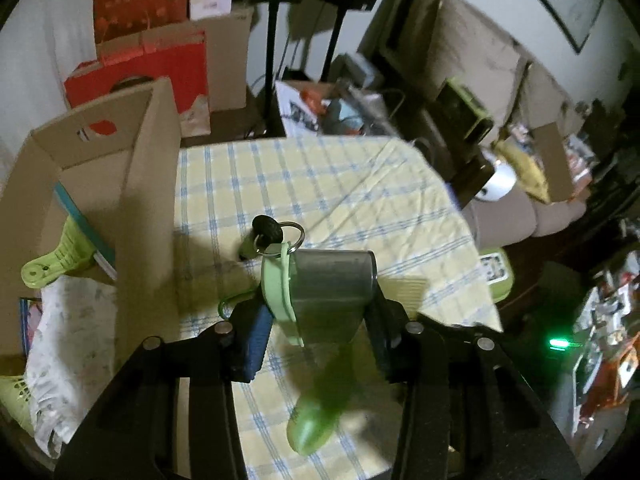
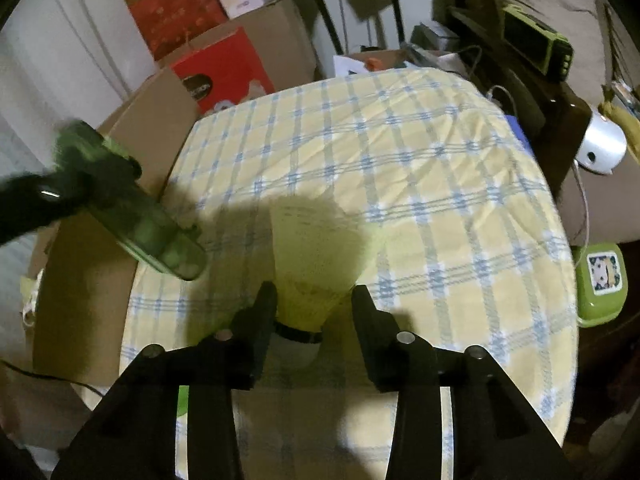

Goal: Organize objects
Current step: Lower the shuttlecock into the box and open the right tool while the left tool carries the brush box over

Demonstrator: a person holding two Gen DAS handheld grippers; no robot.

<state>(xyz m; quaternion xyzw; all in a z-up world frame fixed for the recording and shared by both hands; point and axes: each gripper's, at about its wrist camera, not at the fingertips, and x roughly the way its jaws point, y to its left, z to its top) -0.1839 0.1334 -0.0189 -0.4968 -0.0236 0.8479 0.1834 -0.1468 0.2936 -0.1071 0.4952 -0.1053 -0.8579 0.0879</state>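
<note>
My left gripper (image 1: 320,308) is shut on a grey cylindrical container (image 1: 332,288) with a light green band, held above the checked tablecloth (image 1: 320,184). A key ring with a black key (image 1: 266,230) hangs from its far end. A blurred green shape (image 1: 316,408) shows just below it. In the right wrist view the same container (image 2: 148,220) appears blurred at the left, beside the cardboard box (image 2: 80,280). My right gripper (image 2: 314,304) stands open over a yellow shuttlecock (image 2: 312,264) lying on the cloth. Its skirt sits between the fingers, touching the left one, with a thin gap at the right one.
An open cardboard box (image 1: 132,168) at the table's left holds a green clip (image 1: 60,260), a patterned cloth (image 1: 68,340) and books. Red boxes (image 1: 152,68) stand behind. A green tin (image 2: 600,280) lies past the table's right edge, near a sofa (image 1: 520,216).
</note>
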